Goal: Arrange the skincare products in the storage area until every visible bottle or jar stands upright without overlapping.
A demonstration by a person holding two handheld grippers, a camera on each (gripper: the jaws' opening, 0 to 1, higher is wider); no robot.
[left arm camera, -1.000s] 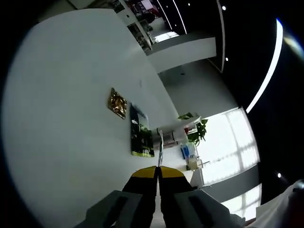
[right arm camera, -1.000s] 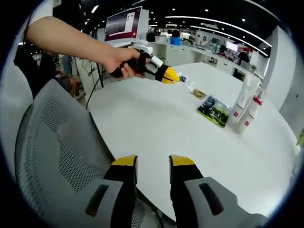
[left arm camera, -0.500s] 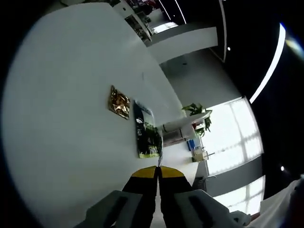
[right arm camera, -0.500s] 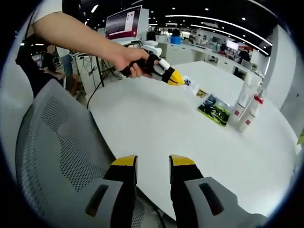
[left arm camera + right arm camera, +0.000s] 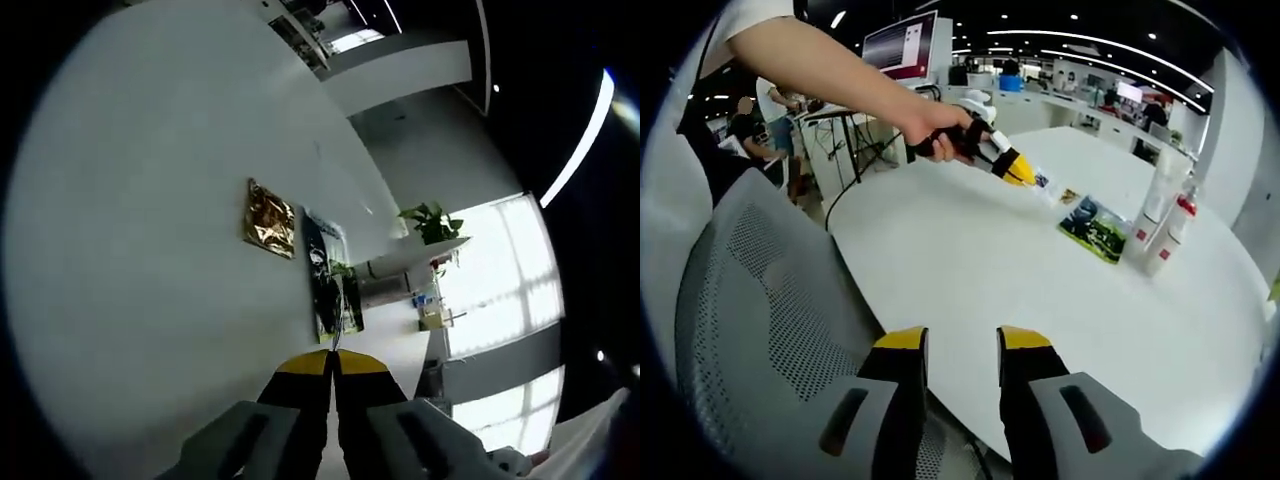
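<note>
open-plan office: monitor (image 5: 902,48), mesh chair (image 5: 760,300), long white desks (image 5: 1040,110).

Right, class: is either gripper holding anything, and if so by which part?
The left gripper is shut on a small flat sachet, its jaws pinching the sachet's near end. The right gripper is open and holds nothing.

Loads of bare white table (image 5: 970,270) mid-frame in the right gripper view. Blockers: mesh chair back (image 5: 760,320) lower left, green sachet (image 5: 1092,228) plus two upright bottles (image 5: 1155,225) at right.
</note>
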